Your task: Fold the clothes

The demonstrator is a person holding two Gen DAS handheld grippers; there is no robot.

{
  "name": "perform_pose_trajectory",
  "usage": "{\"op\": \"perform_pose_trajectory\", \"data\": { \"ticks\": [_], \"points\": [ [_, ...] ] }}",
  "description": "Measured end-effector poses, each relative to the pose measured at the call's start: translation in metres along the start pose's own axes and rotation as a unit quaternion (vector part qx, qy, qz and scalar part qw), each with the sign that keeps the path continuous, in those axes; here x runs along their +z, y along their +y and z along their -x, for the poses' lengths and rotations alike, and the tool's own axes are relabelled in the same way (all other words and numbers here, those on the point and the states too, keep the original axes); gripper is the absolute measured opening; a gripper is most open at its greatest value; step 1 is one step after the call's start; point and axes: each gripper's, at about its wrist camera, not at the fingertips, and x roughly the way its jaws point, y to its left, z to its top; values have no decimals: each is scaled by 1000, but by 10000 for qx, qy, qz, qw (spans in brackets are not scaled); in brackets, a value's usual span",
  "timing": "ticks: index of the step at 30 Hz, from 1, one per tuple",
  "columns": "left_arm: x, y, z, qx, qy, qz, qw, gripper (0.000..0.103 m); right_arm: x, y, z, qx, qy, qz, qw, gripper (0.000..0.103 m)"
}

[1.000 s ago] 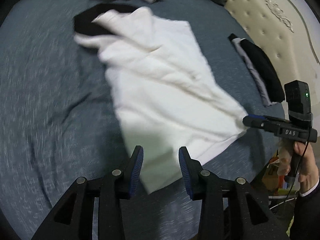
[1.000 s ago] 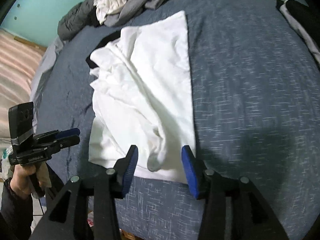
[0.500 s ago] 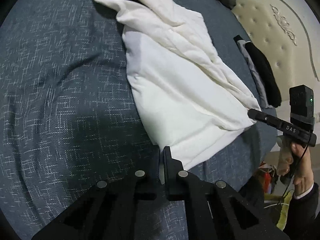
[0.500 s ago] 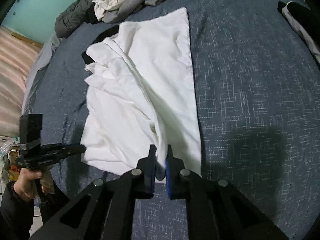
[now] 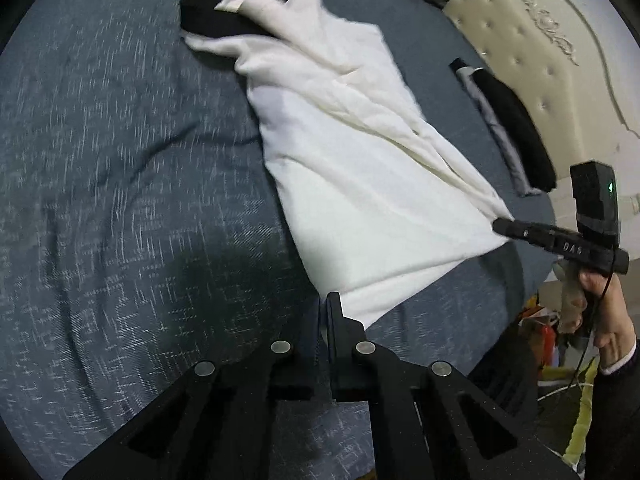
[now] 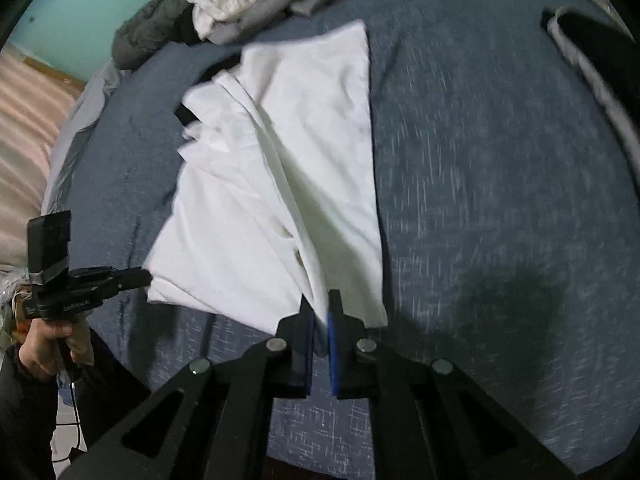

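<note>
The bed (image 5: pixel 120 200), under a blue-grey cover, carries everything. A white garment (image 5: pixel 360 152) lies crumpled across its middle, running in the left wrist view from eleven o'clock to four o'clock. Its near hem corners are pinched, probably so the cloth can be pulled flat. The left gripper (image 5: pixel 324 308) has its jaws closed on one corner; the right gripper (image 6: pixel 320 316) clamps the other. At twelve o'clock in the right wrist view sits a heap of clothes (image 6: pixel 256 4), cut off by the frame. A dark patch under the garment's far end is hard to identify.
</note>
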Motion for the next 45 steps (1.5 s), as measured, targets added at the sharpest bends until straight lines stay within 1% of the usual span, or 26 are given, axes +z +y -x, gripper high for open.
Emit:
{"op": "perform_pose_trajectory", "data": {
  "ticks": [3, 5, 7, 9, 10, 13, 14, 15, 16, 17, 20, 22, 25, 27, 29, 31, 32, 36, 39, 41, 43, 45],
  "points": [
    [-1, 6, -11, -22, 85, 137, 9999, 4, -4, -8, -18, 0, 76, -152, 9999, 5],
    [-2, 9, -7, -7, -7, 208, 9998, 5, -1, -11, -15, -9, 28, -209, 9998, 8],
    [-1, 12, 0, 86, -127, 212, 9997, 7, 3, -13, -10, -46, -24, -239, 9997, 16],
    [2, 20, 15, 221, -346, 203, 9990, 16, 8, -13, -3, -117, -99, -224, 9996, 23],
    [4, 25, 22, 276, -455, 210, 9984, 16, 11, -10, 4, -181, -185, -142, 9996, 26],
    [17, 40, 32, 452, -746, 314, 9957, 17, 27, 9, 23, -228, -495, 184, 9983, 26],
    [19, 47, 35, 479, -842, 369, 9946, 17, 33, 17, 28, -213, -601, 305, 9975, 29],
    [22, 51, 36, 476, -915, 415, 9938, 17, 38, 24, 31, -213, -681, 418, 9966, 32],
    [24, 56, 38, 473, -988, 461, 9929, 17, 42, 32, 31, -209, -731, 544, 9956, 40],
    [26, 60, 39, 469, -1061, 507, 9920, 18, 45, 41, 29, -192, -778, 688, 9944, 45],
    [32, 74, 42, 471, -1263, 632, 9889, 21, 58, 70, 14, -212, -749, 1095, 9909, 45],
    [35, 84, 42, 458, -1377, 714, 9868, 22, 66, 85, -1, -231, -677, 1238, 9897, 45],
    [37, 101, 40, 302, -1511, 911, 9838, 25, 81, 106, -26, -272, -568, 1418, 9879, 45],
    [38, 109, 36, 317, -1567, 969, 9824, 26, 89, 117, -39, -328, -531, 1520, 9864, 46],
    [36, 116, 30, 335, -1610, 994, 9814, 27, 98, 128, -52, -460, -503, 1684, 9834, 56],
    [36, 119, 22, 268, -1535, 1037, 9823, 27, 105, 139, -63, -683, -511, 1914, 9778, 59],
    [37, 121, 20, 226, -1499, 1022, 9831, 27, 107, 143, -66, -715, -511, 1986, 9761, 59],
    [42, 121, 24, 251, -1584, 864, 9833, 27, 117, 157, -80, -762, -472, 2223, 9708, 59],
    [42, 122, 26, 277, -1633, 792, 9830, 27, 119, 170, -89, -864, -436, 2431, 9652, 65],
    [42, 123, 27, 277, -1638, 770, 9831, 27, 120, 180, -97, -1025, -383, 2607, 9592, 72],
    [41, 124, 25, 212, -1611, 764, 9837, 28, 121, 188, -105, -1265, -394, 2770, 9517, 72],
    [42, 124, 24, 173, -1592, 760, 9842, 28, 123, 194, -110, -1406, -448, 2825, 9479, 72]
  ]
}}
